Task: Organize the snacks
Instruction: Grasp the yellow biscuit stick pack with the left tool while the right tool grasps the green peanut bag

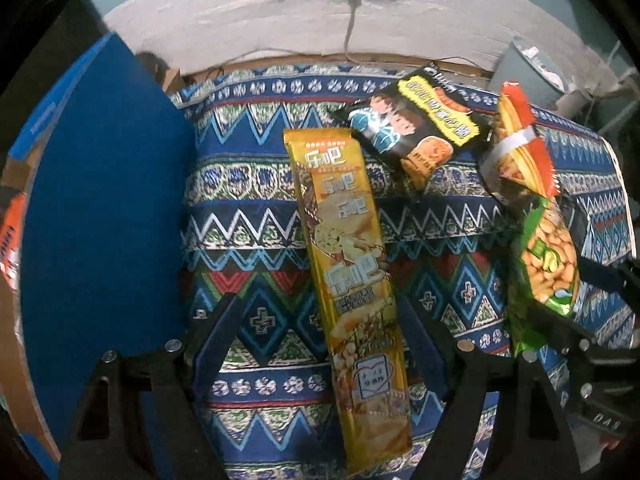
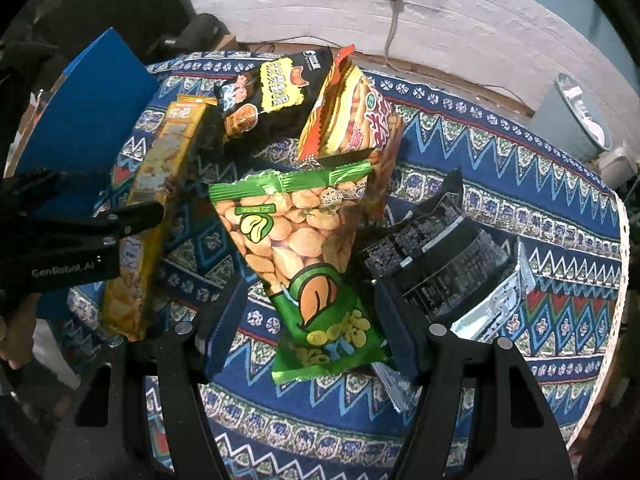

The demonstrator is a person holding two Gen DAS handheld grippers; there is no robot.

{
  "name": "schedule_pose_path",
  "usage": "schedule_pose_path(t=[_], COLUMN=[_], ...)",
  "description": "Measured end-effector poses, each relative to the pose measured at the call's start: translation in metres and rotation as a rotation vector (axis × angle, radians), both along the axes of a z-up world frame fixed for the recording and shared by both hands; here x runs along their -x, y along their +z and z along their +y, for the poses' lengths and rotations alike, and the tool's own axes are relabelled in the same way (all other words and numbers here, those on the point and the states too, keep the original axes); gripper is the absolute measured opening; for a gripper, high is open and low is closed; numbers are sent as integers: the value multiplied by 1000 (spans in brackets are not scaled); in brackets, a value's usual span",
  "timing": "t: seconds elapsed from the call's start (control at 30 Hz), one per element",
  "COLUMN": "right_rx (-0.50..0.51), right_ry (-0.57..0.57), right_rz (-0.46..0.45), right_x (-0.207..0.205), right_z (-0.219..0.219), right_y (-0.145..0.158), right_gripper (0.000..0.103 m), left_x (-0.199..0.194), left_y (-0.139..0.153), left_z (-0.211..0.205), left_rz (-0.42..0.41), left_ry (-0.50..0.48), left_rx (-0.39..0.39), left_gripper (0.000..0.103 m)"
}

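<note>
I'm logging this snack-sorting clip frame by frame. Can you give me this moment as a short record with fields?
surface: table with patterned blue cloth
left gripper: open, fingers either side of the long yellow cracker packet
right gripper: open, fingers either side of the green broad bean packet
other snacks: black biscuit packet, red-and-yellow peanut packet, black packet with silver edge
container: blue box at the left
nothing lifted yet
</note>
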State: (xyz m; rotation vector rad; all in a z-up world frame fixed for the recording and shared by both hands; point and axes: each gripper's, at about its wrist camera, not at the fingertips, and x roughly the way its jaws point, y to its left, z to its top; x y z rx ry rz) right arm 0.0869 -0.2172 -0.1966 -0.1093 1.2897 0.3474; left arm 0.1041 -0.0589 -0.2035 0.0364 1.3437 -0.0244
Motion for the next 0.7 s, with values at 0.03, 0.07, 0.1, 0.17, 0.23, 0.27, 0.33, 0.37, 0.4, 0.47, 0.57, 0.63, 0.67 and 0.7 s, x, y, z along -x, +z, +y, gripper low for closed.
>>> schedule_pose_path(t=[0.03,0.07,0.1,0.17,0.23,0.27,0.33,0.37,0.4,0.47,0.57,0.63,0.67,0.7], right_rx=[-4,-8,-5,6,9,7,20,23,27,29,33,26,27,28], right_ry=[1,2,4,7,9,10,13,12,10,1,-4,-3,-3,-3], right_rz=[1,0,-2,-13,-18,-17,-23,-21,-22,-18,-22,-21,-20,-21], right_x=[0,-1,-1,-1,-2,-1,0,0,0,0,1,2,3,4], right_z=[1,2,2,6,9,10,11,11,10,9,8,7,8,8], right_y=[-2,-3,-4,-5,-6,-7,-9,-10,-12,-15,-16,-15,-14,-13], right_gripper=[67,67,67,66,64,60,59,57,54,53,50,43,41,40], left_x=[0,-1,-2,-4,-4,-5,-3,-2,0,5,16,22,25,28], left_y=[-2,-5,-6,-9,-13,-12,-13,-13,-13,-14,-15,-13,-12,-11], left_z=[1,1,0,-2,-6,-8,-12,-14,-18,-24,-29,-30,-32,-34], left_rz=[9,15,16,16,18,14,7,3,-3,-16,-43,-61,-62,-60], left_ry=[7,13,15,14,5,-1,-17,-24,-33,-60,-94,-127,-140,-152], left_rx=[10,23,24,13,-1,-9,-27,-33,-41,-61,-103,-95,-86,-76], left_gripper=[81,81,81,81,82,83,83,83,83,83,71,60,50,44])
